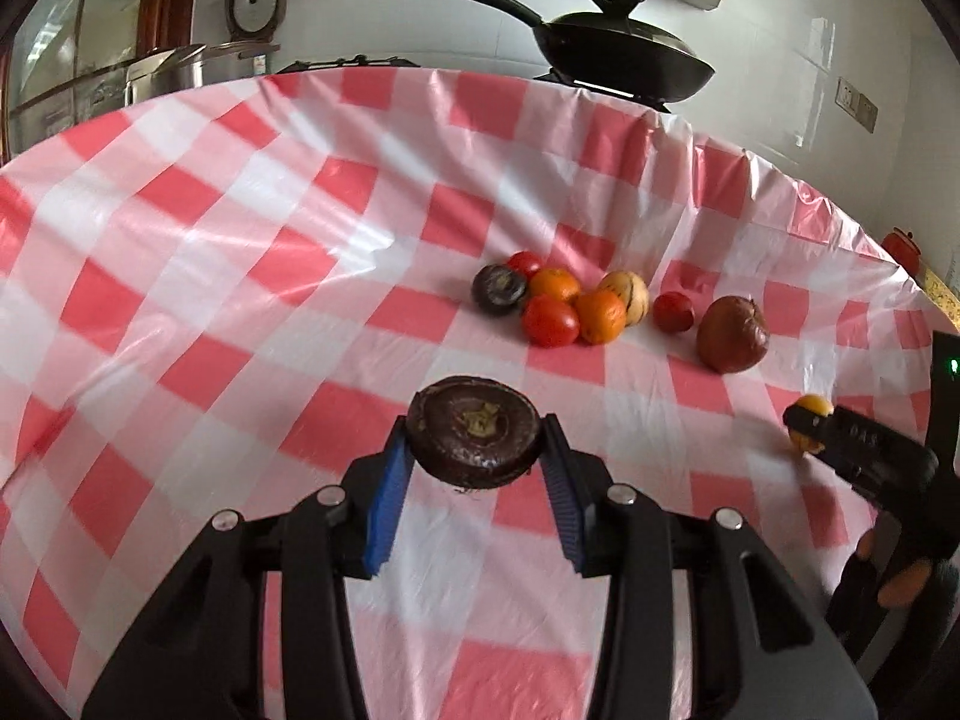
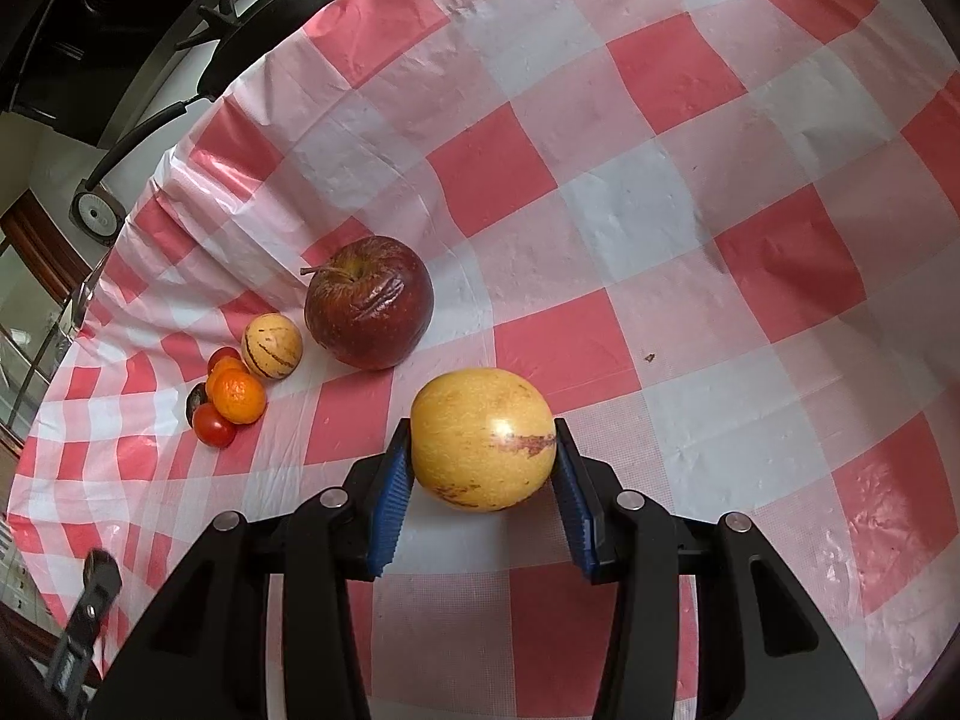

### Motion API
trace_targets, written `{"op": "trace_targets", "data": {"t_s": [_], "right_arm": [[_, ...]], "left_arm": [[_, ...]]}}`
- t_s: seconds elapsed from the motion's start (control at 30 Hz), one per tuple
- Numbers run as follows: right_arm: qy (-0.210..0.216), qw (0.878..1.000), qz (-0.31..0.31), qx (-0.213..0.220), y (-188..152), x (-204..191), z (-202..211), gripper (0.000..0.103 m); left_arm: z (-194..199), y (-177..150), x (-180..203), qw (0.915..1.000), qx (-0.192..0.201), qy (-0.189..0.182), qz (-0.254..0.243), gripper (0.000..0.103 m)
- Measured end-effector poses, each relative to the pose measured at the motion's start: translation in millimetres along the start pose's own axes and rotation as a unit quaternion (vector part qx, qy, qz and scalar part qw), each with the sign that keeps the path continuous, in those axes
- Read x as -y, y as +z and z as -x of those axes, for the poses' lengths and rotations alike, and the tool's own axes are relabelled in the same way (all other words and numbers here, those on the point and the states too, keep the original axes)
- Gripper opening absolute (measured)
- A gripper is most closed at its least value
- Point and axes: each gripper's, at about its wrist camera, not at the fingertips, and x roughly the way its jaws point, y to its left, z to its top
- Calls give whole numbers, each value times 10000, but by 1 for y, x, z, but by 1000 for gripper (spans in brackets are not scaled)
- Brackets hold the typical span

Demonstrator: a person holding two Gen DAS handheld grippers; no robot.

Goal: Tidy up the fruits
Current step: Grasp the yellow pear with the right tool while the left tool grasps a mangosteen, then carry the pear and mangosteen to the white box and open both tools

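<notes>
Open cloth left and right, fruit clump dead centre

From my left claw (image 1: 477, 450) I see bare counter (image 1: 180, 300) stretching wide to the left; ahead, the fruit cluster (image 1: 558, 306) and wrinkled apple (image 1: 732, 333) block the middle. My right claw (image 2: 483, 462) has open checks to its right, the apple just ahead-left. A wok (image 1: 624, 60) stands behind the counter's far edge.

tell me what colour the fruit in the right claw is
Yellow with a few reddish-purple streaks; the right wrist view shows it best.
</notes>
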Motion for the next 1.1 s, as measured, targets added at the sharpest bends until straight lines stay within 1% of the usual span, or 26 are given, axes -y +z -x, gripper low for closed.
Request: {"op": "trace_targets", "data": {"t_s": [0.27,0.37,0.47,0.5,0.57,0.6,0.7,0.77,0.83,0.97,1.1], "right_arm": [[1,10000,-39,-11,1,1,-2,44],[-49,9999,-89,23,1,2,-1,44],[-226,9995,-150,138,0,2,4,44],[-358,9990,-129,250,-3,0,10,44],[-609,9977,124,272,-11,-12,18,44],[-600,9976,229,243,-16,-18,21,44],[-279,9989,335,169,-39,-43,37,44],[54,9994,345,64,-58,-65,49,44],[282,9982,537,-16,-77,-89,59,44],[678,9921,1031,-222,-120,-143,74,44],[930,9830,1541,-361,-162,-187,92,44]], "left_arm": [[25,-18,-17,10000,-40,31,-80,43],[41,-26,-26,9999,8,69,-105,43],[59,-37,-39,9999,43,79,-135,43],[63,-41,-42,9998,46,96,-148,43],[75,-52,-56,9998,13,123,-144,43],[78,-55,-60,9998,-2,135,-133,43],[92,-71,-86,9997,-51,238,-9,43],[101,-79,-102,9995,-54,305,111,43],[111,-85,-118,9990,-26,384,237,43],[135,-99,-150,9973,67,555,478,43],[160,-118,-182,9951,126,712,681,43]]}}
